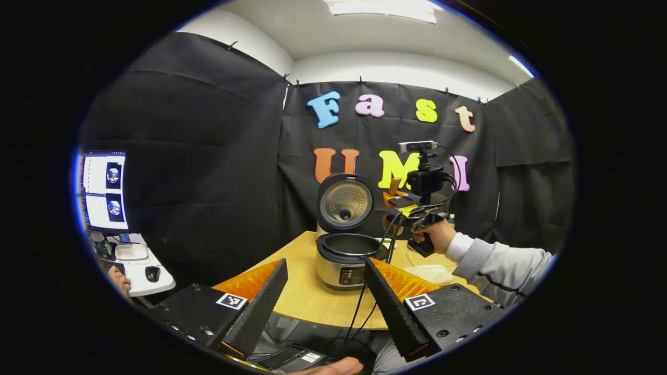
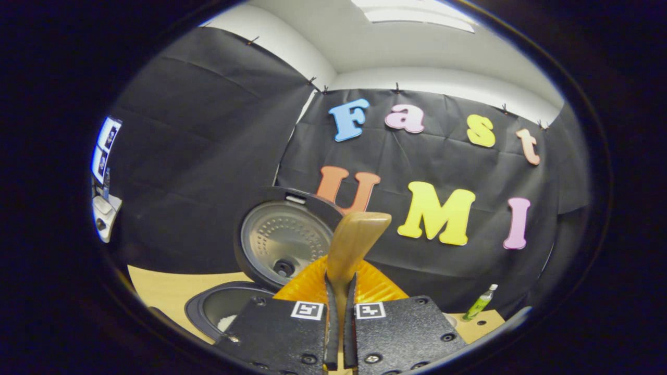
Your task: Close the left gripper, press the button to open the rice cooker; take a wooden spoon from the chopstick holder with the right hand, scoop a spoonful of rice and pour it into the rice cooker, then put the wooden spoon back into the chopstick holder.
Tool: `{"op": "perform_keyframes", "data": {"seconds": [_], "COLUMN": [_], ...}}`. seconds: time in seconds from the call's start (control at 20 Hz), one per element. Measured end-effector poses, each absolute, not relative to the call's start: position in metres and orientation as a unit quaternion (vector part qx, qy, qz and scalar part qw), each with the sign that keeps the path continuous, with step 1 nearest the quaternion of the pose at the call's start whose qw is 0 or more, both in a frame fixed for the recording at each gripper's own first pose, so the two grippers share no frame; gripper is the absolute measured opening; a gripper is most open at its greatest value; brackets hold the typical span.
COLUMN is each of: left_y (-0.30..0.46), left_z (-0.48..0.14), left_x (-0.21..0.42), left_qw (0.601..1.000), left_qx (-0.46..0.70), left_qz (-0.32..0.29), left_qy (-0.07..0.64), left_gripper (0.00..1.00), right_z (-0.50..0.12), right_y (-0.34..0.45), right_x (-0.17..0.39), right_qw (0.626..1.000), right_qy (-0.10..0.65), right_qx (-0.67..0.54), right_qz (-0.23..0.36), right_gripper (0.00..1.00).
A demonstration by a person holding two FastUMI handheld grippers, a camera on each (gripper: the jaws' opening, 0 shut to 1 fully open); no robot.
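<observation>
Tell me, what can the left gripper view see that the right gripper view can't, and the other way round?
Left gripper view alone: the cooker's front panel, the hand holding the right gripper, a mouse on a side desk, and the left gripper with its fingers spread apart. Right gripper view alone: a close look at the two fingers pressing on the wooden spoon, and a small green bottle. Both: the rice cooker with its lid up, the wooden table, and the monitor.

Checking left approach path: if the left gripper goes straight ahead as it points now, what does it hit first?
Likely the rice cooker: it sits centred between the open left gripper's fingers, lid up, past the near table edge. Depth is unclear, but nothing shows in between.
</observation>
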State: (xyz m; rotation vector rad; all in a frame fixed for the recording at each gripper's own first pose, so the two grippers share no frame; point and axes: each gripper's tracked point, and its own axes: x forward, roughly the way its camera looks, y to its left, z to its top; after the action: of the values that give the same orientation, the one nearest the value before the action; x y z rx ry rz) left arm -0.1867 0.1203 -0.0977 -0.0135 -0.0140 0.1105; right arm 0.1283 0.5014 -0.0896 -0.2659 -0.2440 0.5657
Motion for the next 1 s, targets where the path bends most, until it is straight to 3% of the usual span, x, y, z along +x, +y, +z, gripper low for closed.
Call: {"op": "perform_keyframes", "data": {"seconds": [0.45, 1.0], "left_y": [0.056, 0.0], "left_z": [-0.1, -0.101], "left_x": [-0.156, -0.146], "left_qw": [1.0, 1.0], "left_qx": [-0.006, 0.009], "left_qz": [0.023, -0.01], "left_qy": [0.0, -0.001], "left_gripper": [0.94, 0.94], "right_z": [-0.051, -0.05], "right_y": [0.374, 0.224], "right_x": [0.158, 0.193], "right_qw": [0.961, 0.981], "right_qy": [-0.116, -0.081], "right_qx": [-0.117, -0.073], "right_qz": [0.223, 0.16], "right_gripper": [0.11, 0.12]}}
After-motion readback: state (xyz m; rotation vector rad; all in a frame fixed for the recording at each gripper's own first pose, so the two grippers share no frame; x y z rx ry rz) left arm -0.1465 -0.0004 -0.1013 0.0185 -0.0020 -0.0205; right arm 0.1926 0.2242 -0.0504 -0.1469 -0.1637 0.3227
